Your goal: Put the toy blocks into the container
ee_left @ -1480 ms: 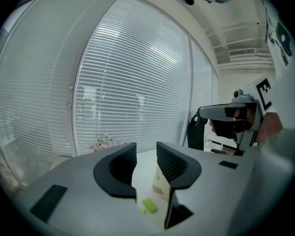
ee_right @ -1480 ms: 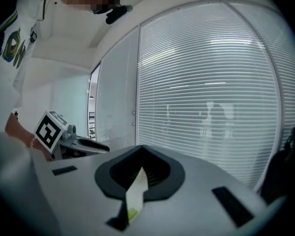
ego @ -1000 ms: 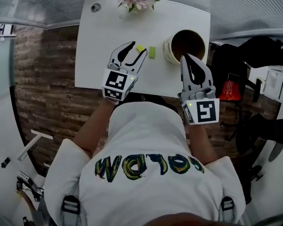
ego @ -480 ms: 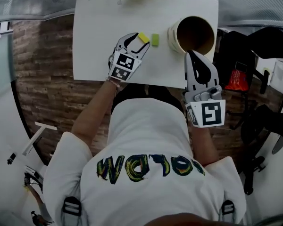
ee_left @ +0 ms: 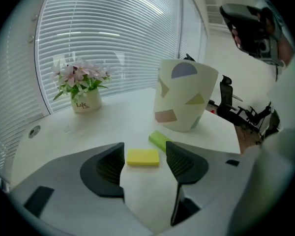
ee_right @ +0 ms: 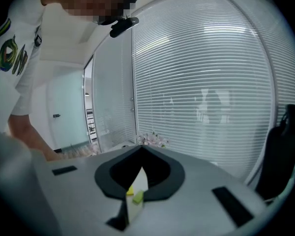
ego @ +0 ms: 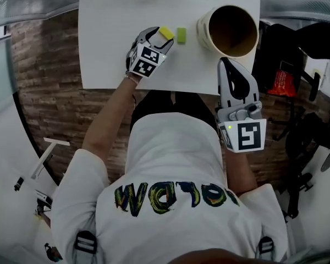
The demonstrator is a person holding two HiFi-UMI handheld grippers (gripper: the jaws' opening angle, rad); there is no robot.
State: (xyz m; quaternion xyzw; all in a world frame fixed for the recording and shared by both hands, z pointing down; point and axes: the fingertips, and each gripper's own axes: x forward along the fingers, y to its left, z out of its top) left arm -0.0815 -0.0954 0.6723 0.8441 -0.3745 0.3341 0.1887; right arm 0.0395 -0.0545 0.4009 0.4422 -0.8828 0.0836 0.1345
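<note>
Yellow block [ee_left: 143, 157] lay flat mid-tabletop [ego: 115, 48], roughly halfway between the left and right edges. The green block [ee_left: 159, 140] sat just beside it, towards the container [ee_left: 183, 94] standing at the right edge.

Left gripper [ee_left: 144, 149]: jaws wide and just been opening, with the yellow block between them, pads not yet touching it. Right gripper [ee_right: 140, 154]: jaws together, nothing in them, held off the near edge below the container.

Orientation: the yellow block's long axis ran across the gap, jaw to jaw, so the pads would meet its short ends. The green block's axis angled away towards the container.

Step judged: grasping the yellow block. To do it well, settle until the pads flank both ends, centre the block, close squarely, and keep the container-side jaw from nudging the green block.
</note>
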